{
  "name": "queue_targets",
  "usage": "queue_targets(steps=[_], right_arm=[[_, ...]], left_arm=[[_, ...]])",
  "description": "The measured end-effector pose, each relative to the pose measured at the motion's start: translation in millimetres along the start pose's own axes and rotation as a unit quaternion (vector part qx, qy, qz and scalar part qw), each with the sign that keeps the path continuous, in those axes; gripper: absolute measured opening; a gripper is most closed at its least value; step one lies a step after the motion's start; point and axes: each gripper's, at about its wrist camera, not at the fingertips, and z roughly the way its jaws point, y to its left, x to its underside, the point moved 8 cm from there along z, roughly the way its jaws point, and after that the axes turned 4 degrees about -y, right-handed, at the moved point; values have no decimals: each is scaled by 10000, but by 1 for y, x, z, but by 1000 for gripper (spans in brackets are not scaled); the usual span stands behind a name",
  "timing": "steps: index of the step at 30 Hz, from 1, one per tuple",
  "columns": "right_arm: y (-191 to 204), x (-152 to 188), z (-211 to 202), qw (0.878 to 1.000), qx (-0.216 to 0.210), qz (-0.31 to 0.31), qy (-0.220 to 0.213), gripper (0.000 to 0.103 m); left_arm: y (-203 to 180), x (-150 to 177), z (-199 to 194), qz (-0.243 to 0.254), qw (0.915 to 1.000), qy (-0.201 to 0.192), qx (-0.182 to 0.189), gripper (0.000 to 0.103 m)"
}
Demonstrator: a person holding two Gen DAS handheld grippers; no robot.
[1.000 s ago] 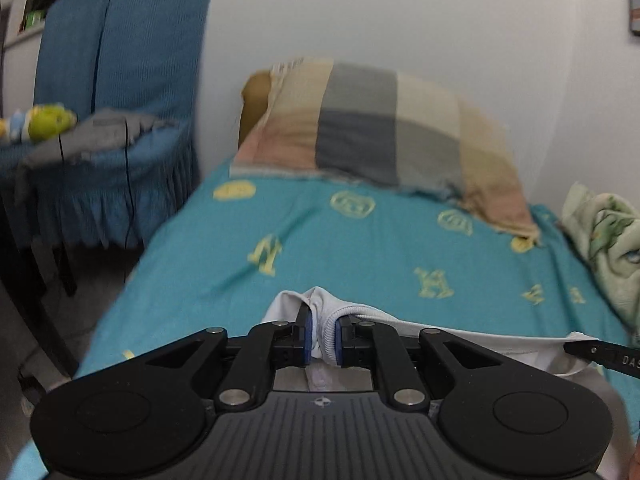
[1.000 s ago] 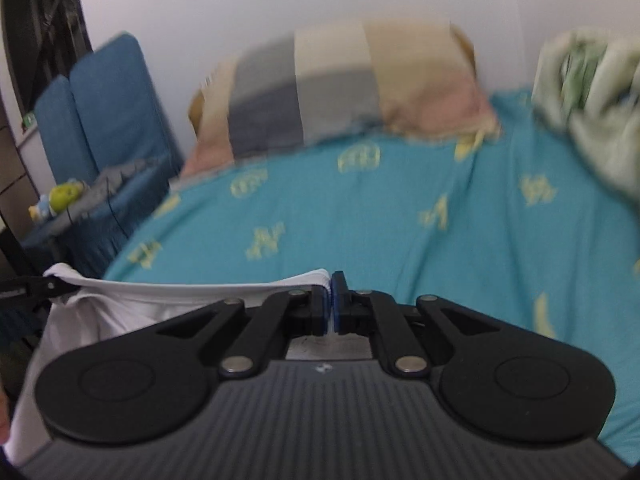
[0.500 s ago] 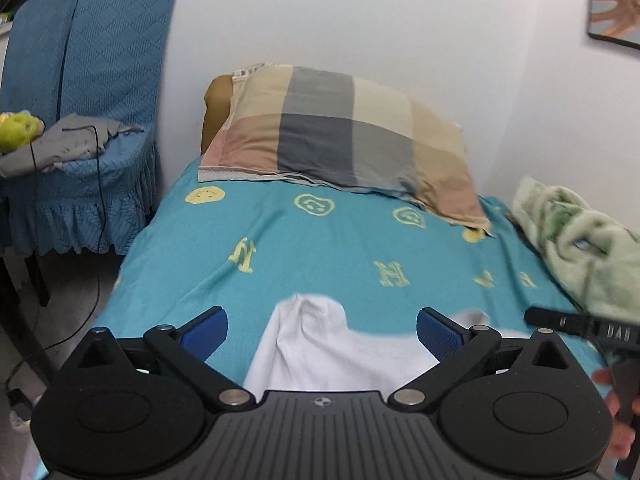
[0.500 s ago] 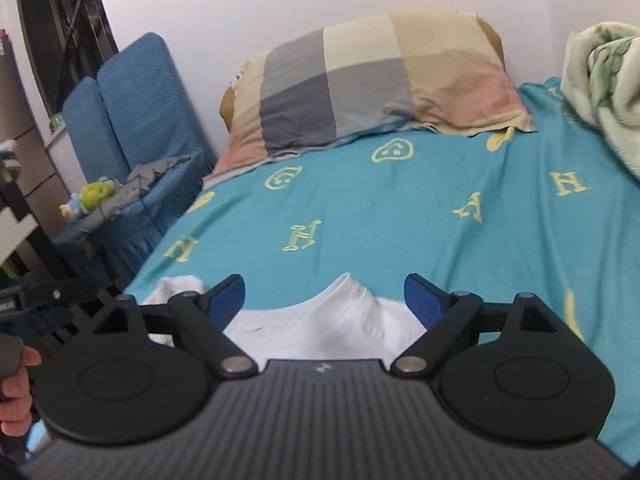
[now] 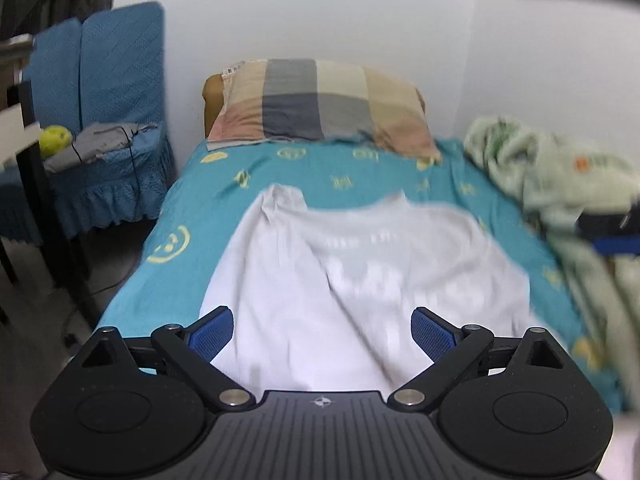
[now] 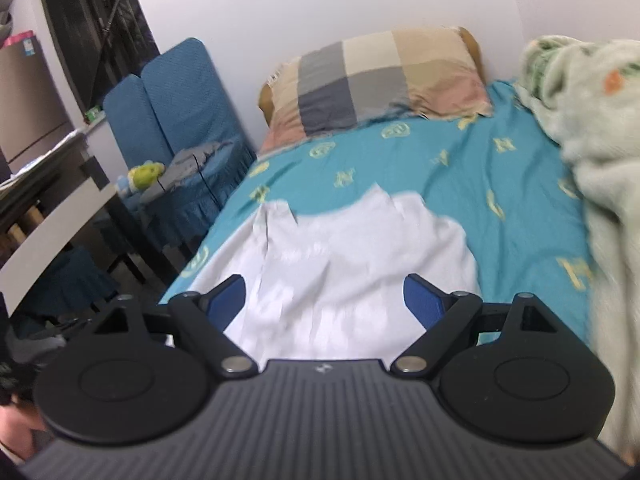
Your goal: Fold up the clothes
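The left gripper [image 5: 322,330] stands wide apart but its jaws are narrowing slightly, gripping nothing; the right gripper [image 6: 324,300] is spread wide and equally empty. Above both, mid-frame, the white shirt [image 5: 360,276] lies spread and rumpled on the teal bedsheet [image 5: 192,216]. A checked pillow [image 5: 320,106] sits upper centre, a pale green blanket [image 6: 592,120] at right, a blue chair [image 5: 116,120] at left.

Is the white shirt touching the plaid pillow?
No, the white shirt lies spread lower on the bed, with bare teal sheet between it and the plaid pillow.
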Motion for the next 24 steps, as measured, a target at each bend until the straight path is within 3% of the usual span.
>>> queue_targets(steps=[2,4,8,13,19,21,24], right_arm=[[-3,14,-19,9990,-33,420,145,74],[-8,29,-32,9969,-86,739,263,68],[-22,48,-33,9952,-74,930,309,47],[-44,60,-15,9941,50,1012,381,47],[-42,64,-1,9910,-236,1211,511,47],[-39,66,4,9900,-319,1250,575,47],[-37,70,10,9894,-340,1245,671,47]], left_arm=[[-13,15,-11,391,9992,34,-65,96],[-21,31,-15,659,9977,95,-106,96],[-32,56,-7,1250,9915,256,-248,91],[-43,77,15,2246,9720,408,-555,91],[-50,83,45,2740,9592,404,-572,92],[-50,82,57,2773,9583,413,-547,92],[-46,79,70,2484,9660,506,-501,89]])
